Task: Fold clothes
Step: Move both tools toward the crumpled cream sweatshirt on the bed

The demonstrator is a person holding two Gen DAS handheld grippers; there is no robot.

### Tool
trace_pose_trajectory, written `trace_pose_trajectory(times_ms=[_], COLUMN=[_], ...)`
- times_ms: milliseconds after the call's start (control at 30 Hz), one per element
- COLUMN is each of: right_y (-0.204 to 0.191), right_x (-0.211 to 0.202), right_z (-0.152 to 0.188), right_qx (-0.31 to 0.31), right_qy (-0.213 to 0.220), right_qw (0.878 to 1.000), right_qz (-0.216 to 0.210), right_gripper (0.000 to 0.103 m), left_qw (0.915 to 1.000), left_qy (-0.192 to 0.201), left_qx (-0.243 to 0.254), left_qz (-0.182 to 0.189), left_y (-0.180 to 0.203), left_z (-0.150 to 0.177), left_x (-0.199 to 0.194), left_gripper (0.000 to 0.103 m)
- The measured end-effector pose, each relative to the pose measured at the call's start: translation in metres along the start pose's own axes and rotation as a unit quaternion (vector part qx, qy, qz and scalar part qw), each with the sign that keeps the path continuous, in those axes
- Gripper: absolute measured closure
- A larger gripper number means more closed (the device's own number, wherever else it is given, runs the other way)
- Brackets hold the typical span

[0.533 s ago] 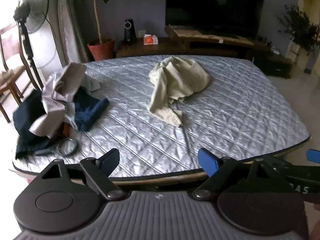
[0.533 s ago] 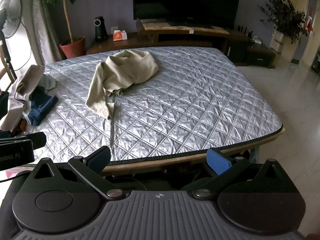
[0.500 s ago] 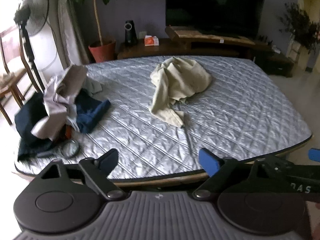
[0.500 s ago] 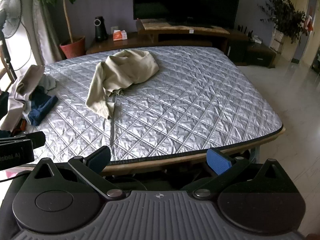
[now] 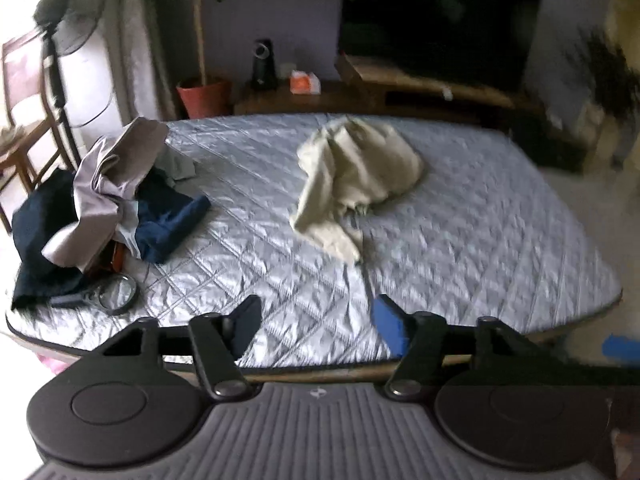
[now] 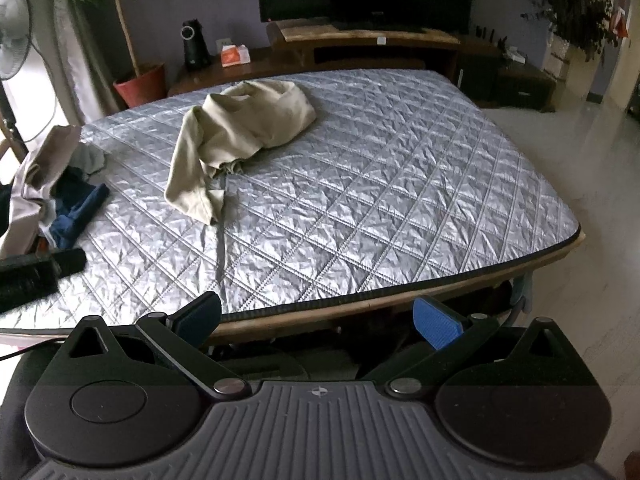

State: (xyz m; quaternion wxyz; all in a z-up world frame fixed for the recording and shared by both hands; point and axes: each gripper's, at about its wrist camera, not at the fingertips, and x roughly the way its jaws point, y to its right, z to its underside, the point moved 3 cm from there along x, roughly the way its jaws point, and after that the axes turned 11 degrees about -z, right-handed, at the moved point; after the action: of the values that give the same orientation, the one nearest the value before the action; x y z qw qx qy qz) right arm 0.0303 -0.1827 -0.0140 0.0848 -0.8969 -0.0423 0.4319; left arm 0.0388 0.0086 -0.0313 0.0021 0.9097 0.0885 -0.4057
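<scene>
- The left claw stands partly open and empty above the near edge of the counter; the right claw gapes wide, also empty, just short of that edge.
- The beige garment lies crumpled toward 11 o'clock from the right claw, well apart from both.
- Probably the reach comes first: best to pinch the trailing end nearest the claws and draw it flat before any fold.
- The left view alone shows the whole pile of clothes at 10 o'clock and a magnifying glass beside it; it is blurred, while the right view is sharp.
</scene>
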Motion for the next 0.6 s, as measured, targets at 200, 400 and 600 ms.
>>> trace_pose_trajectory(times_ms=[200,400,600], right_y=[0.007,0.009,0.013], right_x=[0.02,0.04,0.047], right_z=[0.0,-0.005,-0.014], right_qx=[0.007,0.001,-0.015], right_qy=[-0.023,-0.038,0.019], right_qw=[1.0,0.999,1.0], right_qz=[0.004,0.011,-0.005], right_gripper=[0.0,0.0,0.0], left_qw=[0.9994,0.9998,0.9998], left_qy=[0.015,0.007,0.018], left_qx=[0.021,0.02,0.007], left_qz=[-0.024,-0.007,0.01], left_y=[0.001,0.005,0.004], left_z=[0.003,0.003,-0.011], left_x=[0.025,0.045,0.073], left_gripper=[0.021,0.006,0.042])
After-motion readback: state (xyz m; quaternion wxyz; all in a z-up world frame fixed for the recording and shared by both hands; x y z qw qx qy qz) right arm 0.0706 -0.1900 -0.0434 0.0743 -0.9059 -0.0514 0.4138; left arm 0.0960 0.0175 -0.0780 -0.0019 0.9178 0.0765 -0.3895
